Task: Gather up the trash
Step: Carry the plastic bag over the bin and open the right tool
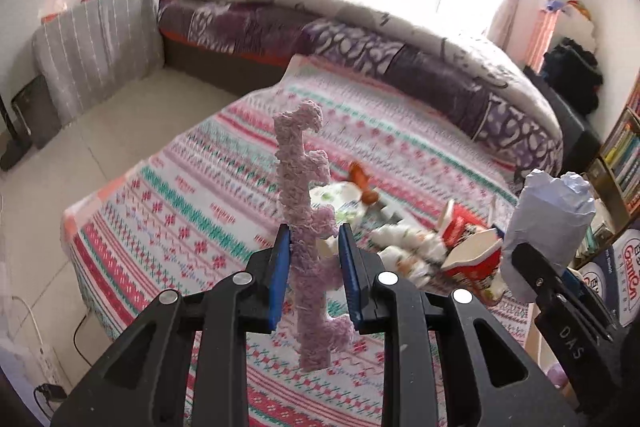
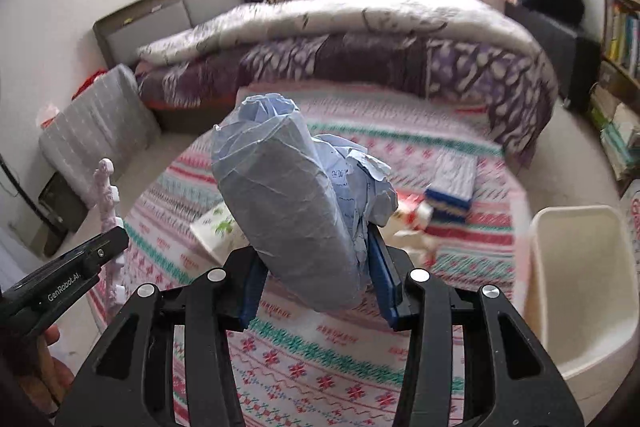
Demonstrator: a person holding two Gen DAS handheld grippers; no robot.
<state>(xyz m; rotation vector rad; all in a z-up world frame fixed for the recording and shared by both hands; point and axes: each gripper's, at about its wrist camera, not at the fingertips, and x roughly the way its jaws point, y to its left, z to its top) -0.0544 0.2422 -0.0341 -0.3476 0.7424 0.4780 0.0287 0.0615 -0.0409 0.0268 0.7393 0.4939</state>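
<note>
1. A pink foam strip [image 1: 303, 227] is pinched upright by the left gripper [image 1: 313, 267], above the patterned bedspread [image 1: 180, 211].
2. A crumpled blue paper wad [image 2: 296, 211] is clamped by the right gripper [image 2: 316, 279], left of the white bin [image 2: 580, 291].

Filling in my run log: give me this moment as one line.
left claw: holds pink foam strip | right claw: holds crumpled paper | bin: right of bed | trash left on bedspread

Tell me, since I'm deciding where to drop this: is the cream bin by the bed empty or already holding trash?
Empty as far as visible: the cream bin shows only bare inner walls and floor; its near corner is cut off.
</note>
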